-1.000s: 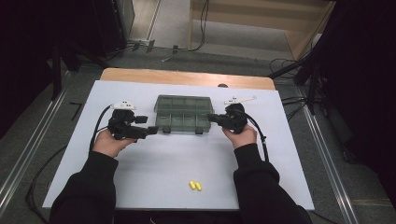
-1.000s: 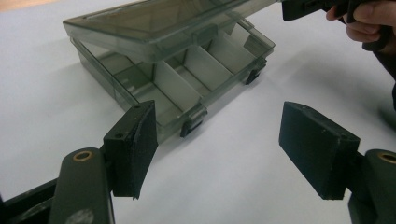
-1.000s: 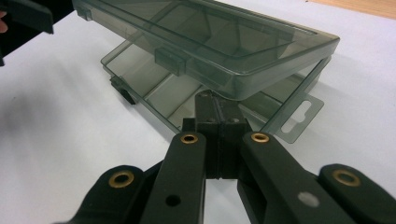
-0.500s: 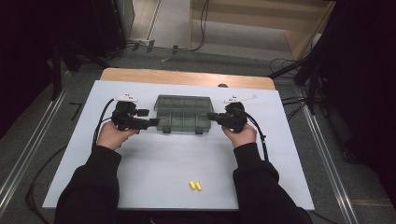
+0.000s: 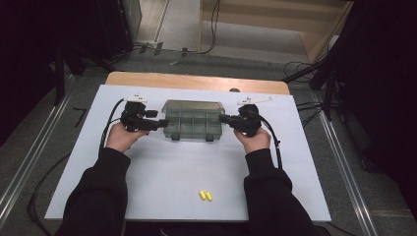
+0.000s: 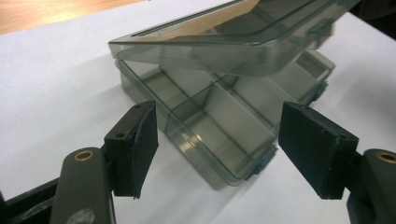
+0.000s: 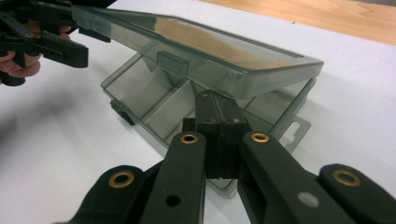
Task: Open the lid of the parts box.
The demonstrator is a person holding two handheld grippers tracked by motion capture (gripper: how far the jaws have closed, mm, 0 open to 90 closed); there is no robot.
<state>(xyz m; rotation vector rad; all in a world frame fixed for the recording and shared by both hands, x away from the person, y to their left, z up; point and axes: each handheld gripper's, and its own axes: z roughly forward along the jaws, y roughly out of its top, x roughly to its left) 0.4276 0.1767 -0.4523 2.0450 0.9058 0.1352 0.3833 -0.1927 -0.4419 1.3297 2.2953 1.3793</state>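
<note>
A smoky clear compartment box lies in the middle of the white table. Its lid is tilted up off the base, and the compartments I can see hold nothing. My right gripper is shut, its tip poked in at the box's right end under the raised lid edge. My left gripper is open at the box's left end, with a corner of the base beyond its pads and the lid above. In the high view the left gripper and right gripper flank the box.
Two small yellow pieces lie near the table's front edge, between the person's forearms. A wooden strip runs along the far edge of the table. Cables trail from both grippers across the white top.
My left gripper has moved right and slightly away from the person, up to the box's left end. The right gripper has stayed at the right end.
</note>
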